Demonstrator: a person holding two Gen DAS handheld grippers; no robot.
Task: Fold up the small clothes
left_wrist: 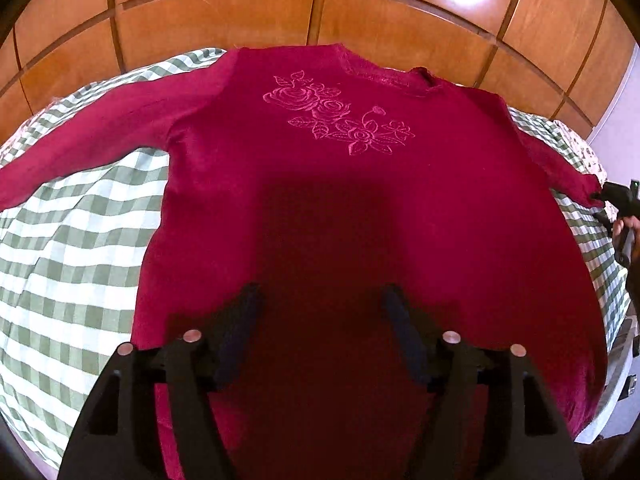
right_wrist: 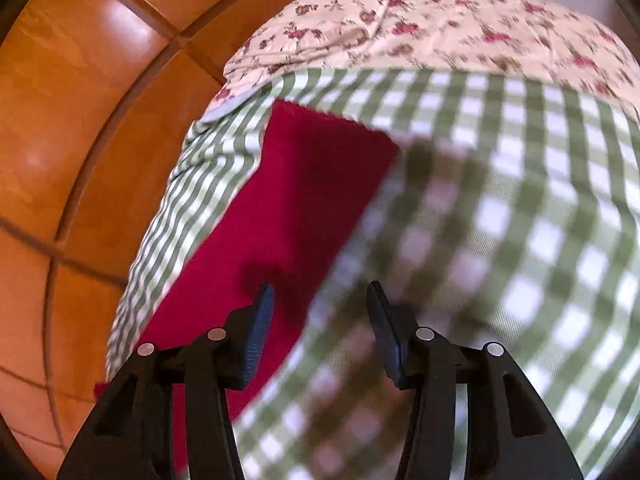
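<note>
A crimson sweater (left_wrist: 360,208) lies flat on a checked bedspread (left_wrist: 80,240), filling the frame's centre. The left gripper (left_wrist: 320,300) hovers wide and empty; the right gripper (right_wrist: 320,292), parted and empty, straddles the sleeve (right_wrist: 288,200) edge. Best pinch near the cuff, then fold inward.

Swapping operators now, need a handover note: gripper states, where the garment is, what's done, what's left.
Left hand-held gripper: open, empty, above the lower body of the red long-sleeved top.
Right hand-held gripper: open, nothing between the pads; it hangs at the edge of the top's right sleeve, one finger over the sleeve and one over the green checked bedcover.
Top: spread flat, floral embroidery up, both sleeves stretched outward.
Done: laid out; no fold visible.
Left: probably fold the sleeves in, then the body.
</note>
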